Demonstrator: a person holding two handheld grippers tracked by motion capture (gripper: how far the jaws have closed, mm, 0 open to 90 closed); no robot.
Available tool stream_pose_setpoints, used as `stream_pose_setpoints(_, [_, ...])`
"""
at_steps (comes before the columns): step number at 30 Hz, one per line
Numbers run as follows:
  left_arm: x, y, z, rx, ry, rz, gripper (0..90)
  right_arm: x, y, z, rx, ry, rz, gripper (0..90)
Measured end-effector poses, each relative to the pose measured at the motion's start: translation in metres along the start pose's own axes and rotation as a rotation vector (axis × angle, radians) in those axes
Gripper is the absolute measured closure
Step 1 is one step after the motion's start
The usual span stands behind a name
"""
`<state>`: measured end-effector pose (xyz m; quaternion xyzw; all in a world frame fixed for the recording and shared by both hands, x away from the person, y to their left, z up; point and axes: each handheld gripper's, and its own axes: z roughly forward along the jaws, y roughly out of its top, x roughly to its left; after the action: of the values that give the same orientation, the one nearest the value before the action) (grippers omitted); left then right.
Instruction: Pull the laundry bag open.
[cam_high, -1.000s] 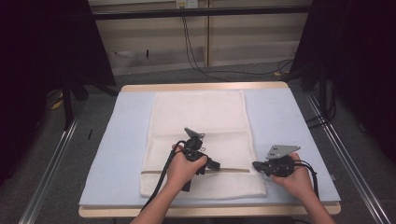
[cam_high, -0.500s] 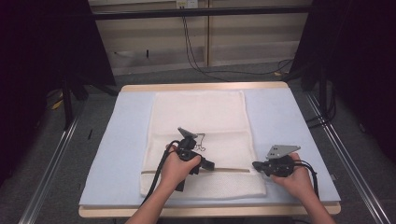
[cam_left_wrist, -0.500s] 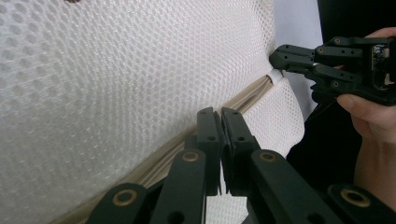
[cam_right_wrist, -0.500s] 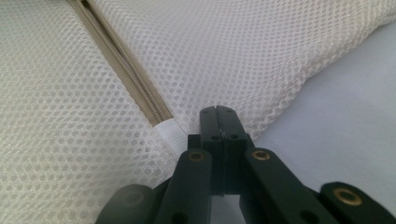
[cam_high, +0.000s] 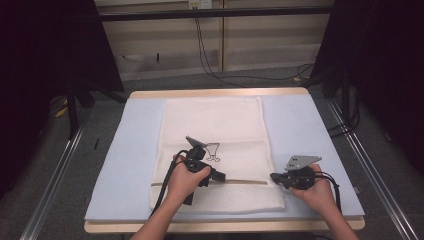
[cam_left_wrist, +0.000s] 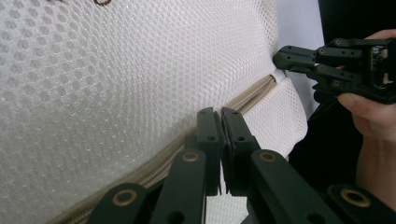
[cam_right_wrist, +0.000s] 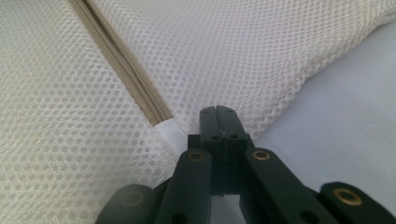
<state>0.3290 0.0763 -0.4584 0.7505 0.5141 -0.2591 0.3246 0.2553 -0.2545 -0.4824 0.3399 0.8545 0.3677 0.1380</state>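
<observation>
Your right gripper (cam_high: 274, 177) pinches the mesh bag (cam_high: 215, 125) edge lower right; left gripper (cam_high: 220, 176) clamped at the zipper (cam_right_wrist: 123, 65); pull steady along the track.

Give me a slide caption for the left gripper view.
Left claw closed at the zipper of the white mesh bag, while the right claw pinches the zipper's far end.

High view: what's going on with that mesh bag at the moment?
A person works a white mesh bag lying flat on the blue mat. The left gripper is shut at the beige zipper, partway along it. The right gripper is shut on the mesh by the zipper's end.
</observation>
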Motion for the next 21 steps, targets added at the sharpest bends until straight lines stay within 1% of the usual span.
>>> stream_pose_setpoints(4, [-0.001,-0.001,-0.001,0.001,-0.004,-0.003,87.3,0.0,0.0,0.0,-0.001,0.0,0.002,90.0])
stream_pose_setpoints(5, [0.0,-0.001,-0.001,-0.002,0.004,-0.004,87.3,0.0,0.0,0.0,-0.001,-0.001,0.003,90.0])
stream_pose_setpoints(7, [0.001,-0.001,-0.002,0.002,-0.006,-0.006,87.3,0.0,0.0,0.0,-0.001,0.0,0.003,90.0])
stream_pose_setpoints(8, [0.001,-0.001,-0.003,-0.003,0.002,-0.013,87.3,0.0,0.0,0.0,-0.001,0.002,0.003,90.0])
stream_pose_setpoints(9, [0.002,-0.002,-0.003,-0.011,0.008,-0.01,87.3,-0.001,0.0,0.0,-0.002,0.001,0.002,90.0])
stream_pose_setpoints(10, [0.002,-0.002,-0.005,-0.002,-0.003,-0.018,87.3,-0.001,0.0,0.0,-0.003,0.002,0.001,90.0])
stream_pose_setpoints(11, [0.003,-0.003,-0.005,-0.016,0.004,-0.017,87.3,-0.001,0.0,0.0,-0.003,0.002,0.003,90.0])
stream_pose_setpoints(12, [0.005,-0.003,-0.007,-0.005,-0.008,-0.018,87.3,-0.001,0.0,0.0,-0.003,0.002,0.003,90.0])
stream_pose_setpoints(13, [0.005,-0.003,-0.007,-0.007,-0.004,-0.017,87.3,-0.001,0.0,0.0,-0.003,0.002,0.003,90.0])
stream_pose_setpoints(14, [0.005,-0.003,-0.008,-0.011,-0.008,-0.027,87.3,-0.001,0.0,0.0,-0.002,0.001,0.004,90.0])
stream_pose_setpoints(15, [0.006,-0.003,-0.009,-0.005,-0.005,-0.019,87.3,-0.001,0.0,0.0,-0.003,0.001,0.004,90.0])
stream_pose_setpoints(17, [0.006,-0.004,-0.009,-0.011,-0.008,-0.028,87.3,-0.001,0.0,0.0,-0.002,0.001,0.005,90.0])
stream_pose_setpoints(18, [0.007,-0.004,-0.01,-0.005,-0.004,-0.017,87.3,-0.001,0.0,0.0,-0.003,0.001,0.004,90.0])
stream_pose_setpoints(20, [0.007,-0.004,-0.01,-0.014,-0.012,-0.024,87.3,-0.001,0.0,0.0,-0.003,0.002,0.004,90.0])
stream_pose_setpoints(21, [0.008,-0.005,-0.01,-0.014,-0.005,-0.019,87.3,-0.001,0.0,0.0,-0.004,0.003,0.002,90.0])
